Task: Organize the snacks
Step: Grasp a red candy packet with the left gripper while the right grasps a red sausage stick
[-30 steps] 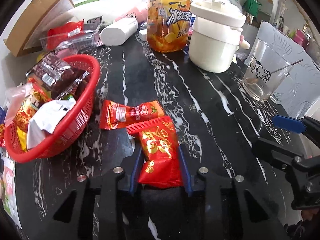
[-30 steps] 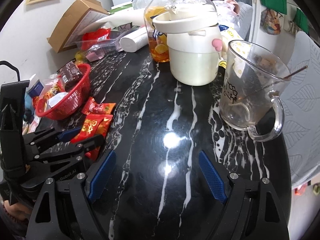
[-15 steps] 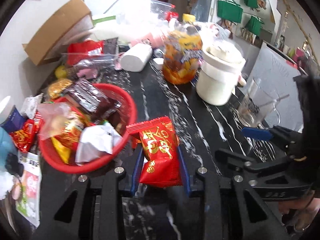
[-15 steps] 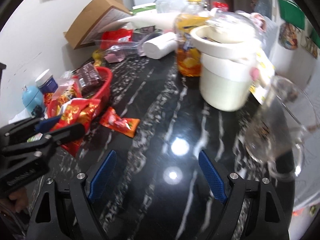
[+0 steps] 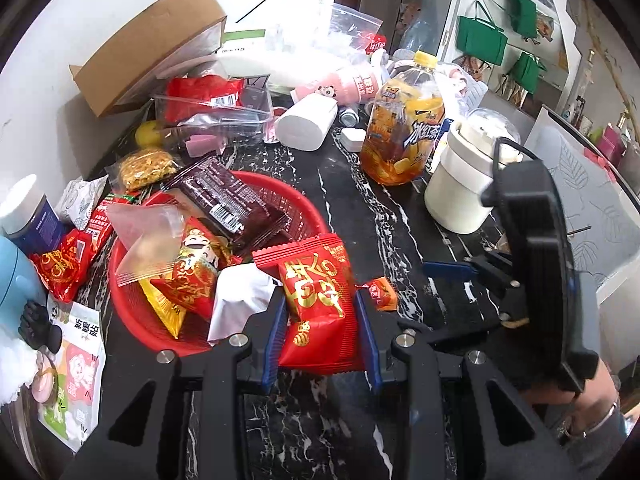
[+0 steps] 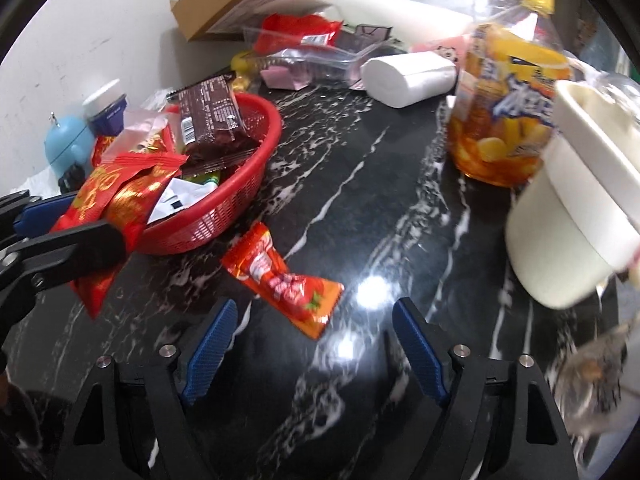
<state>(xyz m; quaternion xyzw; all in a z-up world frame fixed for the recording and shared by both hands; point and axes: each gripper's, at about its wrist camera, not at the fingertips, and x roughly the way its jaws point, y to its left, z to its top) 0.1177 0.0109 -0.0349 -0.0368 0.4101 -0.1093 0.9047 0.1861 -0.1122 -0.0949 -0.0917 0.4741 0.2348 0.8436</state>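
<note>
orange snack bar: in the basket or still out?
Out. The orange snack bar lies flat on the black table, just beside the red basket, ahead of the right gripper, whose closing jaws hold nothing.

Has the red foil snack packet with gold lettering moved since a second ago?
Yes. The red foil snack packet, clamped in the left gripper, went from beside the red plastic basket to over its near rim.
</note>
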